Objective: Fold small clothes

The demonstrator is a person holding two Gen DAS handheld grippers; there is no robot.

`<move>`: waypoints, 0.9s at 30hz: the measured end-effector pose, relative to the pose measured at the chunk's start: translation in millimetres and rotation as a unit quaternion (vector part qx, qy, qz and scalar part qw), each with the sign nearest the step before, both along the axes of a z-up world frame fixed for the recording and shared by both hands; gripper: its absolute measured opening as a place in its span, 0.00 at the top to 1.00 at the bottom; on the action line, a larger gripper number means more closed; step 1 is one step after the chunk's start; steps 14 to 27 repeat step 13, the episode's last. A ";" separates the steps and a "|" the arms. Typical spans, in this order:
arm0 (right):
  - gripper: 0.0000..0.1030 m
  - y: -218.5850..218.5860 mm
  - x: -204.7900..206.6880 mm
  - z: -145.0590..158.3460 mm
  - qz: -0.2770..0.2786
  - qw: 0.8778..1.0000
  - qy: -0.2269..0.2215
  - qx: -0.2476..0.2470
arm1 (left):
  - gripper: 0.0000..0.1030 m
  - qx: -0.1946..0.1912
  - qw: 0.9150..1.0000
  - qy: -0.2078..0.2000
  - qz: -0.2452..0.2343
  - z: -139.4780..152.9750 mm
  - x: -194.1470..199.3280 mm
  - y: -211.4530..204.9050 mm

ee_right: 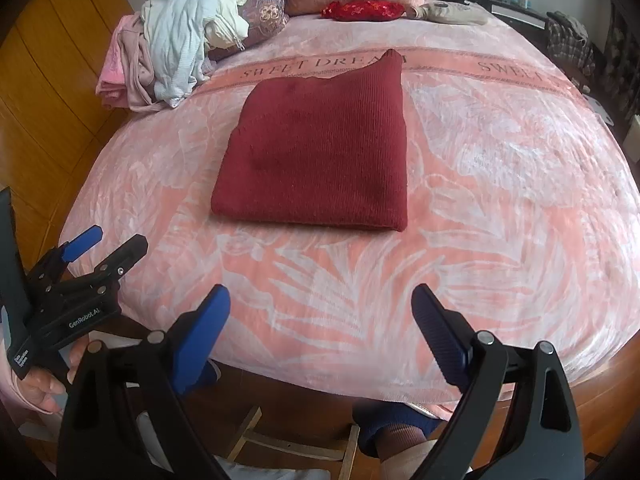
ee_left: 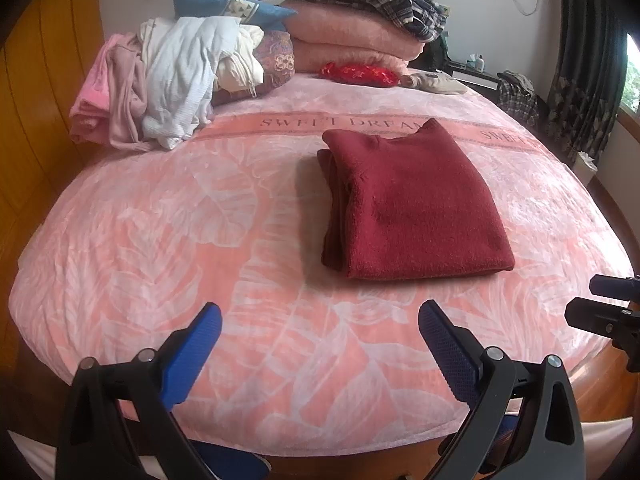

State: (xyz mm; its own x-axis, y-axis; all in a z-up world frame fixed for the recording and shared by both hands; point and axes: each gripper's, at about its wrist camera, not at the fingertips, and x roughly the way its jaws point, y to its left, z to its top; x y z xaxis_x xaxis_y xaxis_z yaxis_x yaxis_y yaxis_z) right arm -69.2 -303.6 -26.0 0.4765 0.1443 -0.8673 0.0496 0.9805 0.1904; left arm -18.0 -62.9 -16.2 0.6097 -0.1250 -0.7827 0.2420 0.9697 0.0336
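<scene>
Jaws on the left gripper (ee_left: 320, 324) and right gripper (ee_right: 320, 306) gape wide, holding nothing, near the bed's edge. Farther off, a fuzzy dark red sweater (ee_left: 412, 204) lies folded square on the soft pink leafy blanket (ee_left: 160, 240).

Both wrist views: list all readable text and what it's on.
"SWEET DREAM": woven band across the pink blanket, its end hidden by the folded red sweater; it starts again at the right as "SWEET", running off the edge.
"GenRobot.AI": body of the left hand-held gripper, seen in the right wrist view.
Small white vertical label on the same gripper's handle: too small to read.
Bottles on the far shelf: labels too small to read.
</scene>
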 end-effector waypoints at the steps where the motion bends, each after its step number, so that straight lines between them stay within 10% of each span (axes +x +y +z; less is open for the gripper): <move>1: 0.11 -0.2 0.0 -0.1 0.000 1.000 0.001 0.000 | 0.04 0.000 1.000 0.000 -0.001 0.0 0.0 -0.6; 27: 0.11 -3.5 0.9 -2.6 -0.009 1.000 0.009 0.012 | 0.04 0.004 1.000 0.009 -0.005 -1.7 1.9 -0.6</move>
